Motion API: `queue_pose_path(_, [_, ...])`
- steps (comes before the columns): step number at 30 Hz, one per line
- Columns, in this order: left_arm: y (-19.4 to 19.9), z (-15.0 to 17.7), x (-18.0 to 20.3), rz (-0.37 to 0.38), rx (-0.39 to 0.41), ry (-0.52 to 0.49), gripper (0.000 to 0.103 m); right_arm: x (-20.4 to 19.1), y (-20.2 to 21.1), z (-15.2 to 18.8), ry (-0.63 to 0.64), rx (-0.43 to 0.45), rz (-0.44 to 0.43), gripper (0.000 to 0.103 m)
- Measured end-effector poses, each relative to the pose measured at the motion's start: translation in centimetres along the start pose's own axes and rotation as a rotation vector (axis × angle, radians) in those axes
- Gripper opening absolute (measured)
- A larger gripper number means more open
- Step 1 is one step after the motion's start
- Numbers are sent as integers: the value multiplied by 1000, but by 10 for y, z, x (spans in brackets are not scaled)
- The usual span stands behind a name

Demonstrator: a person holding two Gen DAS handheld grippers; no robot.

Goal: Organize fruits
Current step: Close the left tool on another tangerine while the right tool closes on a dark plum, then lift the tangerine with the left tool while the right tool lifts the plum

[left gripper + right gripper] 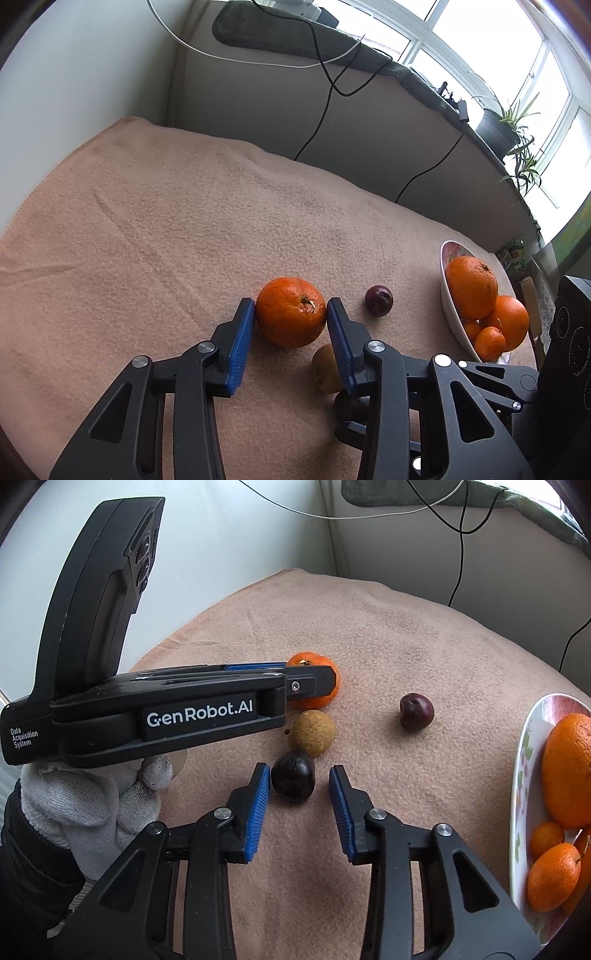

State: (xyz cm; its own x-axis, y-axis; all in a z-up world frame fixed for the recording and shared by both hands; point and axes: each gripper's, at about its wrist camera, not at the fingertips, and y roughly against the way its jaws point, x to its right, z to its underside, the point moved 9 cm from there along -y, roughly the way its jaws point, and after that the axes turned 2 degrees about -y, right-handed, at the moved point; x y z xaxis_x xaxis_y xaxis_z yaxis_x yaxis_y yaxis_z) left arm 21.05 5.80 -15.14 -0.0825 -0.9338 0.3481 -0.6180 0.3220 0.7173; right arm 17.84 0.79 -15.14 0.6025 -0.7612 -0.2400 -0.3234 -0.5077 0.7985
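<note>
My left gripper [291, 306] has its blue pads on both sides of an orange [291, 312] that rests on the peach cloth; the pads look to be touching it. The same orange [320, 664] shows behind the left gripper in the right wrist view. My right gripper [298, 775] is open, with a dark plum [293, 780] between its fingertips, close to the left pad. A brown kiwi-like fruit [311, 732] lies just beyond it. A second dark plum [416, 712] lies alone to the right. A white bowl [519, 775] at the right holds several oranges.
The peach cloth [166, 206] covers the table up to the wall. Black and white cables [321, 110] hang down the wall behind. A sill with a potted plant [496, 125] runs along the window at the right.
</note>
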Motion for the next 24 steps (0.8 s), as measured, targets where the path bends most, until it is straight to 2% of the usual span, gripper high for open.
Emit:
queue_pose_path(4, [0, 0, 1, 0, 3, -1, 38, -2, -1, -1, 1, -1, -10, 25])
queue_pose_path(14, [11, -1, -2, 2, 32, 27, 38, 1, 11, -1, -13, 31, -7, 25])
queue_pose_path(24, [31, 3, 7, 11, 69, 31, 38, 12, 56, 9, -34, 97, 27, 25])
